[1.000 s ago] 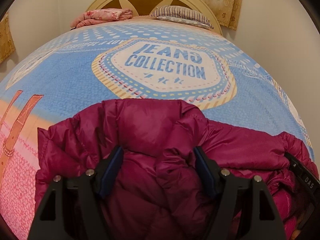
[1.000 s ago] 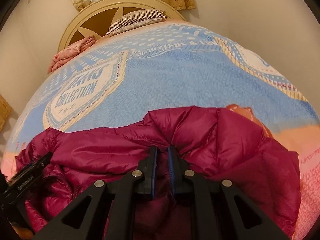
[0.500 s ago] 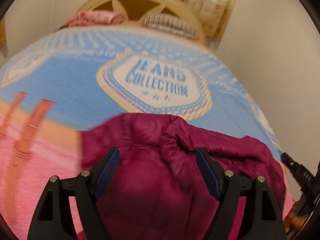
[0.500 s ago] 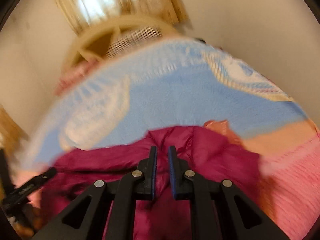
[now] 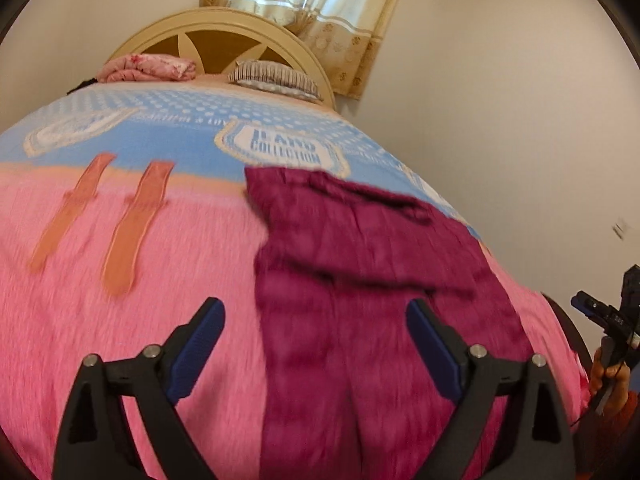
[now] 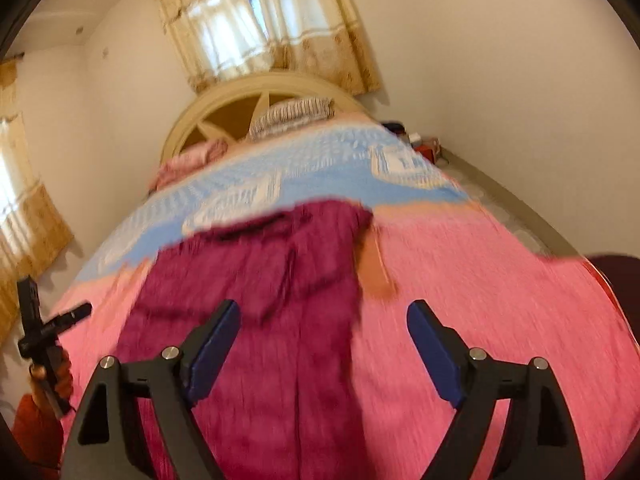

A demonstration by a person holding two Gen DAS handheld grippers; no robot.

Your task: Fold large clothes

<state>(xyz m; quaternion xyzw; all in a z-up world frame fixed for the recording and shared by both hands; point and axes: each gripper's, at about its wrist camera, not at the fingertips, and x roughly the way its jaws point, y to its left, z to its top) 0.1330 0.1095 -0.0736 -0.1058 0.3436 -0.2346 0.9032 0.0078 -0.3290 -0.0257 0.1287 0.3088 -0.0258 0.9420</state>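
A dark magenta puffer jacket (image 5: 360, 264) is lying spread on the bed (image 5: 120, 320), on the pink part of the bedspread, with its far edge reaching over the blue part just beside the printed "collection" badge (image 5: 284, 148). In both views the picture is being blurred by motion, so seams and folds of the jacket cannot be told.

The left gripper (image 5: 316, 344) is being held above the near part of the jacket with its fingers (image 5: 430, 340) spread wide; they have just been opening, and nothing is being gripped between them. The right gripper (image 6: 324, 344) is likewise being held over the bed, its fingers (image 6: 212, 340) having just been opening from a closed pinch; they are standing wide apart, with no cloth being pressed by the pads.

At the head of the bed a striped pillow (image 5: 276, 80) and a folded pink blanket (image 5: 148, 68) are being kept against the arched headboard (image 5: 216, 28). Patterned curtains (image 6: 256, 24) are hanging behind it. The other gripper is being seen at the edge of each view, held in a hand (image 5: 608, 372).
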